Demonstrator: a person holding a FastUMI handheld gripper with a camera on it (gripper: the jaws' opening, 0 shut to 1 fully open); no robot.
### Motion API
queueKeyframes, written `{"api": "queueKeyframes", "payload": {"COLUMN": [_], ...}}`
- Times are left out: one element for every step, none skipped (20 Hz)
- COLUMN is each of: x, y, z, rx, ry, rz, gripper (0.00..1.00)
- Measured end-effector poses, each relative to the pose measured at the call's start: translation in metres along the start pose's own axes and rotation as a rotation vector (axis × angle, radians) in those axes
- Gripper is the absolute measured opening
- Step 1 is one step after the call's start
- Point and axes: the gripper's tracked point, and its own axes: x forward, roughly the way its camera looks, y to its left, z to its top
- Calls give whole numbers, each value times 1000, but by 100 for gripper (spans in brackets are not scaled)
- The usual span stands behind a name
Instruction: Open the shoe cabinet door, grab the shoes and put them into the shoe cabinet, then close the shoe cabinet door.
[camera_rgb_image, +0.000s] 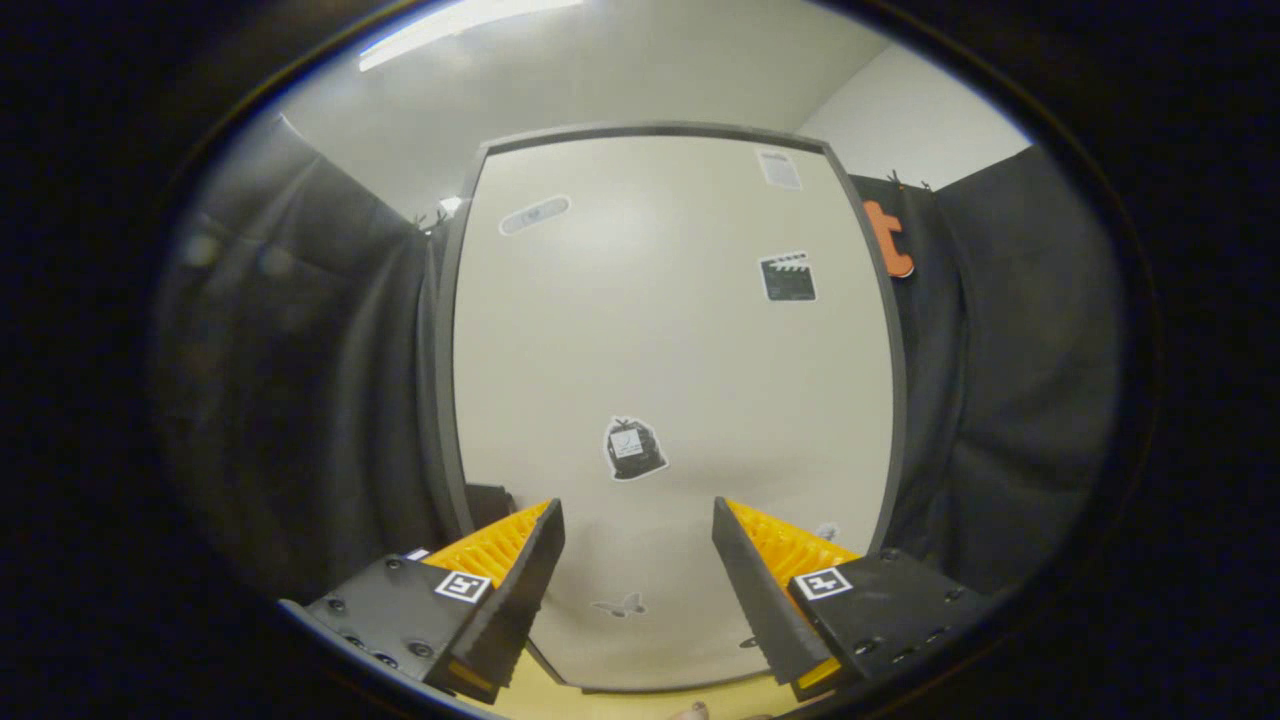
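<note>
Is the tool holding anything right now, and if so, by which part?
Nothing is held. The tool is open, its fingers spread with only empty space between them, facing the closed shoe cabinet door just ahead.

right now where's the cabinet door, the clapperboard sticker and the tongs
cabinet door (600, 340), gripper view, bare middle of the pale closed panel.
clapperboard sticker (788, 277), gripper view, centre of the sticker, high on the door.
tongs (638, 560), gripper view, midway between the tips, open and holding nothing, just short of the door.

Closed shoe cabinet door (670, 340) with stickers, gripper (638, 535) jaws apart, empty, before it
</note>
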Motion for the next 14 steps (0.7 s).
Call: {"api": "queueKeyframes", "payload": {"x": [-8, -15, -23, -30, -38, -45, -52, -59, -66, -73, -80, -86, -93, -98], "y": [0, 0, 1, 1, 2, 2, 3, 3, 2, -1, -4, -7, -12, -17], "z": [3, 6, 8, 9, 9, 11, 12, 13, 15, 17, 18, 21, 24, 26], "rx": [-1, -4, -7, -9, -10, -9, -9, -8, -7, -6, -3, 3, 7, 7], "ry": [-4, -5, -5, -3, -2, -3, -7, -10, -17, -25, -31, -38, -47, -51], "rz": [4, 11, 15, 19, 24, 29, 33, 38, 41, 38, 38, 38, 33, 27], "gripper": [94, 94, 94, 94, 94, 94, 94, 94, 94, 94, 94, 94, 94, 94]}}
